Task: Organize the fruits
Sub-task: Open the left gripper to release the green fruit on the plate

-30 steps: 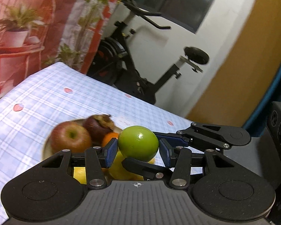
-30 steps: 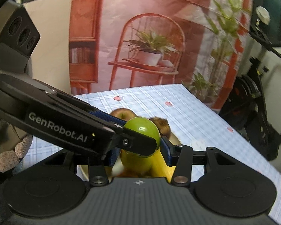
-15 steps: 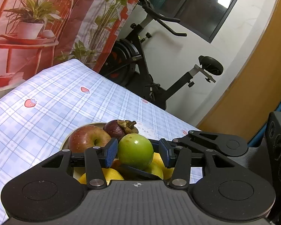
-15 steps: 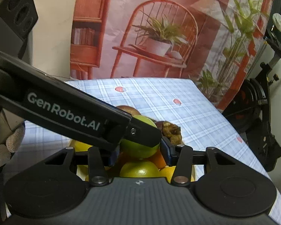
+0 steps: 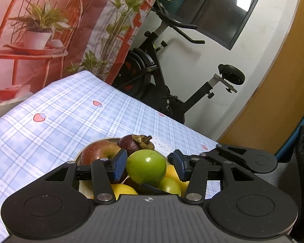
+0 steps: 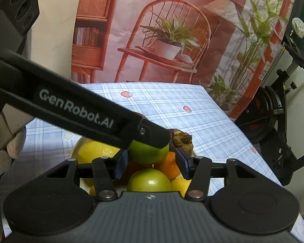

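Note:
A green apple (image 5: 146, 167) sits on top of the fruit pile in a pale bowl (image 5: 77, 159) on the checked tablecloth. My left gripper (image 5: 149, 167) is open around it, with a gap at each blue pad. My right gripper (image 6: 151, 162) is open around the same apple (image 6: 148, 154) from the other side; the left gripper's finger (image 6: 87, 117) crosses that view and hides the apple's top. The bowl also holds a red apple (image 5: 98, 154), a mangosteen (image 5: 134, 144), a second green fruit (image 6: 149, 180), an orange (image 6: 171, 167) and yellow lemons (image 6: 95, 151).
The table (image 5: 60, 121) carries a blue checked cloth with strawberry prints. An exercise bike (image 5: 172, 85) stands beyond its far edge. A red chair-and-plant backdrop (image 6: 168, 40) hangs behind the table. A gloved hand (image 6: 4, 156) holds the left gripper.
The green apple has come down from above the bowl onto the fruit pile. Both grippers lowered with it, and the left gripper's pads have opened off it.

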`<state>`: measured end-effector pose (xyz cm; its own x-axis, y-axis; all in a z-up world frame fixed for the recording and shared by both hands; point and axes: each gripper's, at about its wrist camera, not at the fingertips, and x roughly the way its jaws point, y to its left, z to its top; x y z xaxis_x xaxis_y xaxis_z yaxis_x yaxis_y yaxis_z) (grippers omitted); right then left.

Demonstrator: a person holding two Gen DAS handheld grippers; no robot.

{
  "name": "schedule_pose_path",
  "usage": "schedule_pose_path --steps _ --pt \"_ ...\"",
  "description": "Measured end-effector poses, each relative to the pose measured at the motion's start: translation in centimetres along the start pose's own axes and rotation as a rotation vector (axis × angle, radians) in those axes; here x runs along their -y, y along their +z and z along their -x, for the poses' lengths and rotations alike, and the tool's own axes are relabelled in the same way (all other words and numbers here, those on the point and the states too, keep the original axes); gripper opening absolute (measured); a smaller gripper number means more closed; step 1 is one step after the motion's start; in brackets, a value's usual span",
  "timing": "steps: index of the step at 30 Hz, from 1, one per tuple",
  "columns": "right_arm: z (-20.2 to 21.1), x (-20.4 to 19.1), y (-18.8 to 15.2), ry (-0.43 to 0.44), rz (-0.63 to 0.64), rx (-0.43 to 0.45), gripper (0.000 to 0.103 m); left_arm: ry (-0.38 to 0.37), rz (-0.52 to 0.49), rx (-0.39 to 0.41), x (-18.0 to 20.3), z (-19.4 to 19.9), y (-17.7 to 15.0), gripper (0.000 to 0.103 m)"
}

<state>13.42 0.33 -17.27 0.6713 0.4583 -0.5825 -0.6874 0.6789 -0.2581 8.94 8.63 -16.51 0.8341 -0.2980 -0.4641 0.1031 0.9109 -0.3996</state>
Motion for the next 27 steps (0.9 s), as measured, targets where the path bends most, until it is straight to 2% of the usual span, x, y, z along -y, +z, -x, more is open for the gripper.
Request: schedule_pose_path --steps 7,14,18,22,27 --pt "2.6 0.6 -1.1 -0.028 -0.049 0.042 0.060 0.020 -0.035 0.017 0.9 0.8 -0.3 0.057" --pt "6.1 1.9 -3.2 -0.070 -0.148 0.078 0.060 0.025 -0.092 0.023 2.5 1.7 -0.8 0.073" --pt "9.0 2.8 -5.3 -0.127 -0.226 0.129 0.060 0.019 -0.142 0.018 3.7 2.0 -1.2 0.081" --pt "11.5 3.0 -7.9 -0.193 -0.279 0.170 0.062 0.006 -0.187 -0.012 5.0 2.0 -1.9 0.082" --pt "13.9 3.9 -11.5 -0.242 -0.413 0.179 0.062 -0.021 -0.253 -0.050 6.8 1.8 -2.8 0.082"
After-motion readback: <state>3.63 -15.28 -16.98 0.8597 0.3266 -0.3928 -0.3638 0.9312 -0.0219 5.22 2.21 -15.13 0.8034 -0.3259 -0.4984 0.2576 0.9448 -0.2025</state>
